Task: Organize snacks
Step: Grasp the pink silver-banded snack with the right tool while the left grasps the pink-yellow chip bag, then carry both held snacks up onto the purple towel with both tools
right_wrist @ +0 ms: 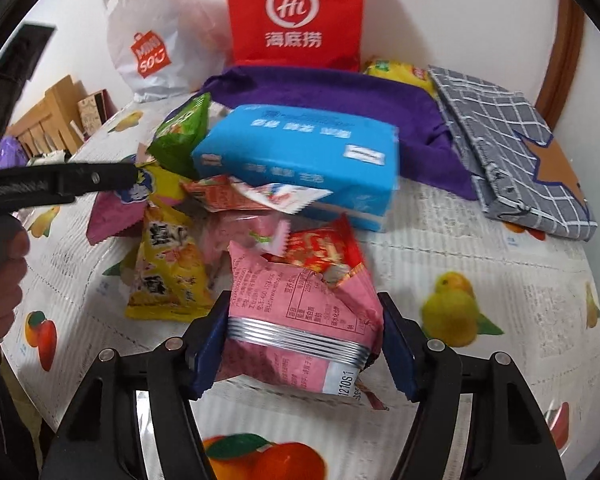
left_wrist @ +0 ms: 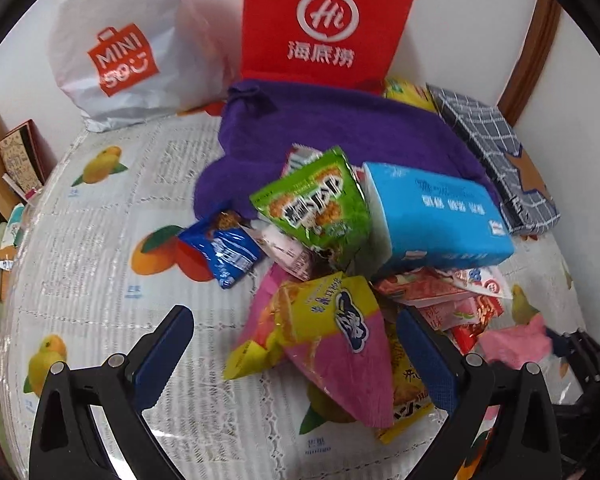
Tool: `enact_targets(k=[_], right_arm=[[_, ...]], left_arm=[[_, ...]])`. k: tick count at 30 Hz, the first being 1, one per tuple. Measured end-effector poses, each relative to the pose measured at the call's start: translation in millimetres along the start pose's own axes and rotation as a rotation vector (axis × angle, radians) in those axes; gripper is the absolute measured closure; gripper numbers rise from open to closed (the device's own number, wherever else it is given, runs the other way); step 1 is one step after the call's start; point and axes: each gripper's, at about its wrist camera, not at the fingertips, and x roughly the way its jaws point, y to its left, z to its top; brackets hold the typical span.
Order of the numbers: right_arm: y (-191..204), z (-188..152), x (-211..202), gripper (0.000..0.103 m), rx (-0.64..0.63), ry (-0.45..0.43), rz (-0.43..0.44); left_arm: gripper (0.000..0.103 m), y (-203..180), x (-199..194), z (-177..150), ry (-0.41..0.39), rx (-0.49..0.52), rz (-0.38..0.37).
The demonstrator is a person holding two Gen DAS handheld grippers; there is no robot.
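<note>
The crinkly pink snack packet [right_wrist: 300, 312], lying in front of the blue tissue pack [right_wrist: 300, 160], is squeezed between the right gripper [right_wrist: 304, 340] so it can be lifted. The left gripper [left_wrist: 296, 356] is held wide open, empty.

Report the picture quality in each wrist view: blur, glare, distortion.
Left wrist view: strong fisheye bending with dark corners; motion blur smears the blue tissue pack and green snack bag; the tablecloth shows mild sheen. Right wrist view: same curved distortion; the blue pack's print is blurred, while the pink packet between the right tongs reads fairly sharp.
</note>
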Motion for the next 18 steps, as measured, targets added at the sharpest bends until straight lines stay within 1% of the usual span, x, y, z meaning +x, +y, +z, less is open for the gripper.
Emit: enact_targets(k=[3,5,6,7,10,13,15,18], right_arm=[[-18,-1,1,0.035,0.038,-0.008,0.003],[-28,-3,2,0.035,0.074,-0.006,0.009],[-32,-4,3,0.035,0.088,0.0,0.011],[-35,-5,4,0.035,0.1,0.002,0.01],[-38,-8,3,0.035,0.109,-0.002,0.006],[-41,-11,1,0.035,0.133,0.002,0.022],[-43,-11,-2,0.035,0.139,-0.003,0.027],[-41,-8,-7,0.035,0.129,-0.017,0.026]], left_arm=[[0.013,-3,13,-1,0.033,0.0,-0.009],[0.023,-4,21,-2,0.063,-0.006,-0.019],[0.029,-5,24,-3,0.078,-0.01,-0.037],[0.035,-7,24,-4,0.072,-0.011,-0.043],[0.048,-13,19,-6,0.047,0.021,-0.018],[0.053,-12,13,-8,0.053,0.018,-0.023],[0.053,-9,7,-10,0.052,0.013,-0.03],[0.053,-2,-7,-13,0.04,-0.005,-0.02]])
